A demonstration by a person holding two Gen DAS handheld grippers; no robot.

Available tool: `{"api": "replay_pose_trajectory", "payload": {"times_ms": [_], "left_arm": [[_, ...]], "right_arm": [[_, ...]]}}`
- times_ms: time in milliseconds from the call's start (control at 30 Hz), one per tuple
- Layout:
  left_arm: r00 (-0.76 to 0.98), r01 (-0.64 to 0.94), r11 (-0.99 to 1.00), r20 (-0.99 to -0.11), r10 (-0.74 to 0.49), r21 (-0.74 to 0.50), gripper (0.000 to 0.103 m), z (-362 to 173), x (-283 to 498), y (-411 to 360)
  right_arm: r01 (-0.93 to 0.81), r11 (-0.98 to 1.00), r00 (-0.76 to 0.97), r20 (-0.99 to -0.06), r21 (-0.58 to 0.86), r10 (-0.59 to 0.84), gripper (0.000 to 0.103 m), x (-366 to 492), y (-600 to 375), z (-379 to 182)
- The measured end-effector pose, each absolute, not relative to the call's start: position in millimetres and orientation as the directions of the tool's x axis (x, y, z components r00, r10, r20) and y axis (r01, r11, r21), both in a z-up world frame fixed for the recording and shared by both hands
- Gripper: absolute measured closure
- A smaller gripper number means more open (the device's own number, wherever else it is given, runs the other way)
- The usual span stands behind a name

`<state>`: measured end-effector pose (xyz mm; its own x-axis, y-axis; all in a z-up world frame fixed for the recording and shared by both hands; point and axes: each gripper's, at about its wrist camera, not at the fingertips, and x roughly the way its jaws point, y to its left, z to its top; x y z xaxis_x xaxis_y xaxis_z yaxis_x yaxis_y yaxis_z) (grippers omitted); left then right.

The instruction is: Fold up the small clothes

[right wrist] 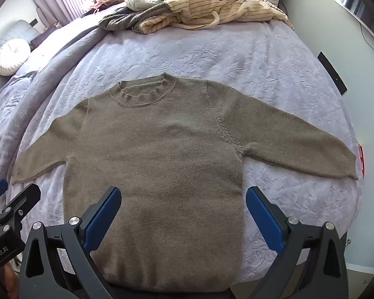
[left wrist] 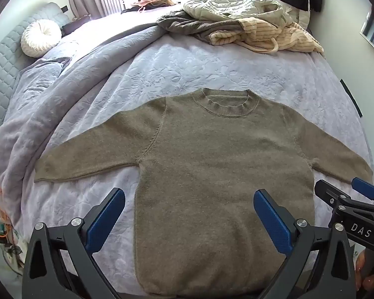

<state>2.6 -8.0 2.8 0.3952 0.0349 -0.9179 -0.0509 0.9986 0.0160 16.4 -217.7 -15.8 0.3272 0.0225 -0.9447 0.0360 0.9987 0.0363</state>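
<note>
Bedroom setting: a bed (left wrist: 212, 59) with a pale lavender embossed cover serves as the work surface. An olive-brown knit sweater (left wrist: 212, 164) lies flat on it, face up, directly ahead of both tools, neckline (left wrist: 225, 102) at the far end, hem nearest. Both sleeves are spread outward — the left sleeve (left wrist: 87, 157) ahead-left of the left hand-held gripper (left wrist: 189, 206), the right sleeve (right wrist: 294, 142) ahead-right of the right hand-held gripper (right wrist: 183, 204).

Gripper state: both stand with fingers wide apart, holding nothing, hovering above the lower body of the garment. Each tool's tip is visible at the edge of the other's view, so they sit close side by side.

Handling judgement: the knit appears soft, limp and light, with a fuzzy surface unlikely to slip between the pads. It will drape and sag when lifted and may stretch if pulled by one point. Sensible holds are the sleeve cuffs, the shoulder seams or the hem corners, pinching both layers together. The soft cover beneath may be caught in a deep pinch.

Surroundings: a heap of unfolded clothes (left wrist: 246, 25) lies at the far end beyond the neckline, well apart from the sweater. A bunched duvet (left wrist: 52, 94) runs along the far left, near the left cuff; a round white cushion (left wrist: 41, 37) sits beyond it. Nothing rests on the sweater — the right cuff lies close to the bed's edge
</note>
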Motion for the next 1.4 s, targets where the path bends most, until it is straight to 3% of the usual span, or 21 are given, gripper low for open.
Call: {"api": "replay_pose_trajectory", "payload": {"times_ms": [1400], "left_arm": [[0.339,-0.051,0.993,-0.934,0.115,0.104,0.0,-8.1,11.2,-17.6]], "right_arm": [[0.038,0.993,0.262,-0.96,0.111,0.098,0.003,27.9,-220.3,-29.6]]}}
